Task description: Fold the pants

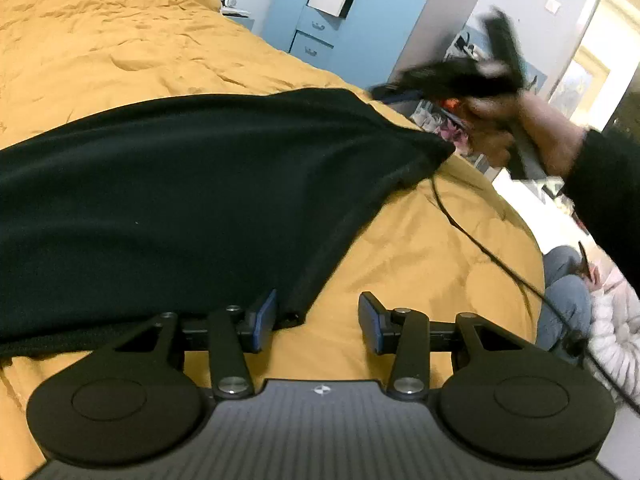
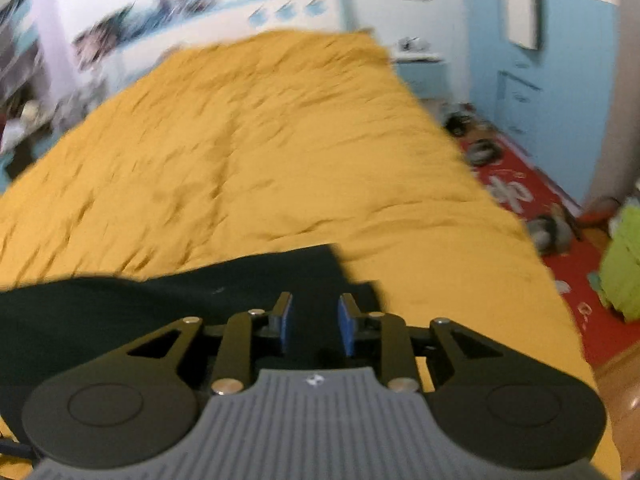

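Note:
Black pants [image 1: 180, 200] lie spread across a yellow bedspread [image 1: 120, 48]. My left gripper [image 1: 320, 320] is open just over the bedspread. Its left finger [image 1: 264, 320] sits at the near corner of the pants, with bare yellow cover in the gap. In the left wrist view a hand [image 1: 532, 120] holds the blurred right gripper above the bed's right edge, past the far corner of the pants. In the right wrist view my right gripper [image 2: 314, 320] is partly open over the pants [image 2: 100, 312]. Its pads stand apart and do not pinch the cloth.
A black cable [image 1: 480, 248] trails over the bed's right side. A person in jeans [image 1: 568, 280] sits on the floor beside the bed. Blue cabinets [image 1: 320, 32] stand beyond. A red rug [image 2: 560, 240] with shoes and a green item [image 2: 624, 264] lies right of the bed.

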Available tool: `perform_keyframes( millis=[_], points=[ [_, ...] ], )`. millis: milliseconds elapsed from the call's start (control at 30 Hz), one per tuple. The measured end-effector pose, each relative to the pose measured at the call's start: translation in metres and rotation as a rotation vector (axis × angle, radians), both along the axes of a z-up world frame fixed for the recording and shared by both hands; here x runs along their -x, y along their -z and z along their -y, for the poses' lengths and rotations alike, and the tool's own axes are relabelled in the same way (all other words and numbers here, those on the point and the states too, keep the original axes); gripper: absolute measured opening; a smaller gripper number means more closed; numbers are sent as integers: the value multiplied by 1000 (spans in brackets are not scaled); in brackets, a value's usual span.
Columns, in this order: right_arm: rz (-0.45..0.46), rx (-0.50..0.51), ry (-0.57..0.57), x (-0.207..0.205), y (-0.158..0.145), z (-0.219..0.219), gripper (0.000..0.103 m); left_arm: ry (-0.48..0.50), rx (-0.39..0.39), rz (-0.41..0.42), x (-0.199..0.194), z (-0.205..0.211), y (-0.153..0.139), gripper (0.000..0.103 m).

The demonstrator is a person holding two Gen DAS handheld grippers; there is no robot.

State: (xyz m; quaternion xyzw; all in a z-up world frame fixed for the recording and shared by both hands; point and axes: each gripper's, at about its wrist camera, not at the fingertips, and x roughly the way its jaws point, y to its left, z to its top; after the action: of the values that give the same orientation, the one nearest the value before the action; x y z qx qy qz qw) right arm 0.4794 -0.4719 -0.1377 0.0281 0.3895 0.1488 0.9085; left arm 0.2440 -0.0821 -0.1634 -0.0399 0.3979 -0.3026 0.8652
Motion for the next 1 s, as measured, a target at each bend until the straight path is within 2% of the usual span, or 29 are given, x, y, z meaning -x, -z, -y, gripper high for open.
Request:
perform_keyframes(
  millis=[67, 133, 167, 233, 300, 367, 433, 467, 500, 567, 700, 767, 900, 1000],
  points=[
    [-42, 17, 11, -23, 16, -18, 21, 1, 4, -23, 2, -1, 2, 50],
    [-78, 101, 93, -45, 37, -28, 14, 3, 22, -66, 3, -3, 7, 50],
    [-73, 120, 151, -50, 41, -29, 0, -2, 27, -63, 6, -5, 8, 50],
    [-13, 102, 288, -46, 32, -25, 0, -11, 32, -39, 12, -9, 4, 50],
    [63, 63, 329, -31, 17, -23, 24, -33, 54, -32, 18, -20, -1, 50],
    [120, 32, 275, -9, -1, -31, 28, -67, 80, -22, 26, -39, -11, 50],
    [158, 25, 200, 19, -17, -45, 29, -122, 117, 5, 39, -68, -23, 57],
    [173, 16, 168, 32, -23, -52, 31, -164, 135, 17, 46, -88, -29, 64],
    [184, 4, 135, 48, -30, -61, 37, -214, 153, 30, 51, -109, -35, 65],
    [195, -28, 71, 74, -37, -83, 40, -335, 184, 51, 63, -156, -42, 69],
    [172, -103, -49, 108, -41, -142, 43, -655, 279, 46, 87, -274, -47, 75],
    [158, -125, -110, 127, -40, -183, 44, -818, 345, 15, 100, -332, -42, 75],
    [146, -137, -236, 152, -29, -285, 45, -1063, 441, 7, 124, -421, -28, 76],
    [117, -143, -301, 165, -16, -361, 45, -1163, 514, -2, 132, -464, -15, 77]
  ],
)
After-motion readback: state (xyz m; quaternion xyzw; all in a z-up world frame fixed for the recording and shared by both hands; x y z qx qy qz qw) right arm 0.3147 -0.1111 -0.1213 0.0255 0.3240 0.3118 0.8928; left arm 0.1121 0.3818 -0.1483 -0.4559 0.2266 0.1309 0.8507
